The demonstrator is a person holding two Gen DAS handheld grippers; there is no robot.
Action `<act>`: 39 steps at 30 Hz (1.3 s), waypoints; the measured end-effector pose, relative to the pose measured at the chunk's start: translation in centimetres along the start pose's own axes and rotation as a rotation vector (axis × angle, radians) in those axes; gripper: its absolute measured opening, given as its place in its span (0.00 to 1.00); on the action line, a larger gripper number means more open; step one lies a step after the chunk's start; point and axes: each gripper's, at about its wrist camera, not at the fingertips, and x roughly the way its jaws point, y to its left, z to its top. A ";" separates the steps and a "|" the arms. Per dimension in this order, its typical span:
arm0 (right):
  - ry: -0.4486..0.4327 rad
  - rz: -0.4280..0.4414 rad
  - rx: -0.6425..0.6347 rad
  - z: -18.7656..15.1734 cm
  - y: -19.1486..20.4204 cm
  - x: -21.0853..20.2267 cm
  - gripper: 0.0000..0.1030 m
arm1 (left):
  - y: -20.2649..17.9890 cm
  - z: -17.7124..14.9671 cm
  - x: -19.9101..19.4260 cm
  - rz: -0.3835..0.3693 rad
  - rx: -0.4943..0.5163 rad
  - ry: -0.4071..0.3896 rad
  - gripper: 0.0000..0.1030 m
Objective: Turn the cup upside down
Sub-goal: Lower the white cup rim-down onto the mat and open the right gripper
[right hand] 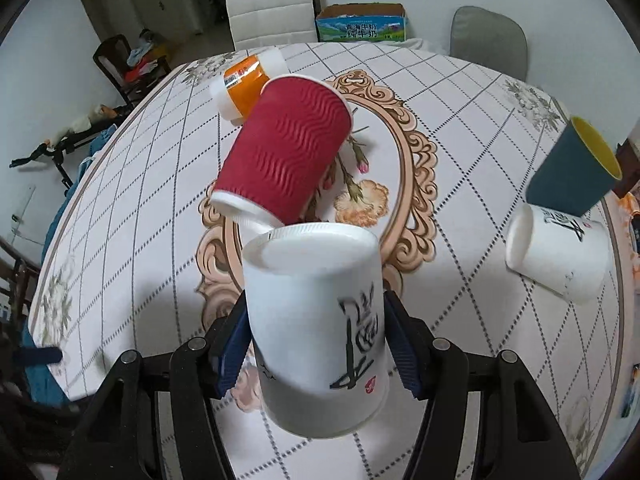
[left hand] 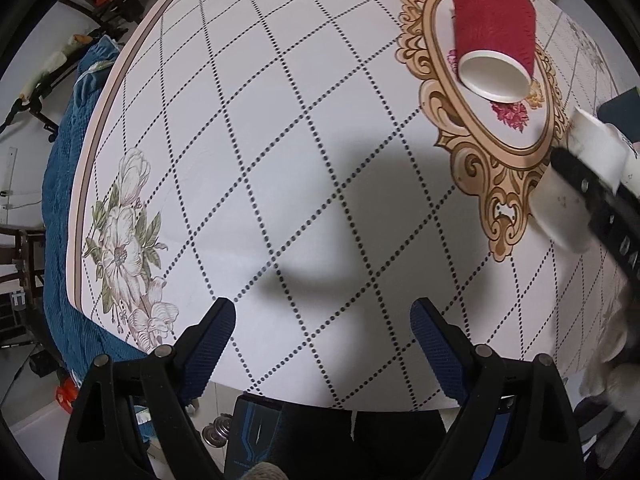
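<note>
My right gripper [right hand: 316, 344] is shut on a white paper cup with black calligraphy [right hand: 320, 328], held above the table with its flat base pointing away from me and its rim towards me. In the left wrist view that cup [left hand: 576, 184] and the right gripper's finger [left hand: 600, 204] show blurred at the right edge. My left gripper [left hand: 322, 334] is open and empty over the near table edge.
A red ribbed cup [right hand: 284, 156] lies on its side on the ornate oval print [right hand: 408, 184]; it also shows in the left wrist view [left hand: 494, 36]. An orange-and-white cup [right hand: 244, 84], a second white cup [right hand: 560, 256] and a dark blue cup [right hand: 572, 172] lie around. Chairs [right hand: 272, 12] stand behind the table.
</note>
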 end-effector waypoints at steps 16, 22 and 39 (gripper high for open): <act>0.079 -0.066 0.025 -1.9 -0.2 -2.2 0.90 | -2.2 -1.2 -2.8 -0.011 0.039 -0.086 0.94; 0.039 -0.132 0.108 -2.9 -0.9 -7.9 0.94 | -2.2 -2.6 -6.1 -0.008 0.076 -0.173 0.94; -0.122 -0.322 0.251 -6.6 -1.3 -29.3 0.94 | -1.8 -9.6 -22.0 -0.057 0.141 -0.470 0.94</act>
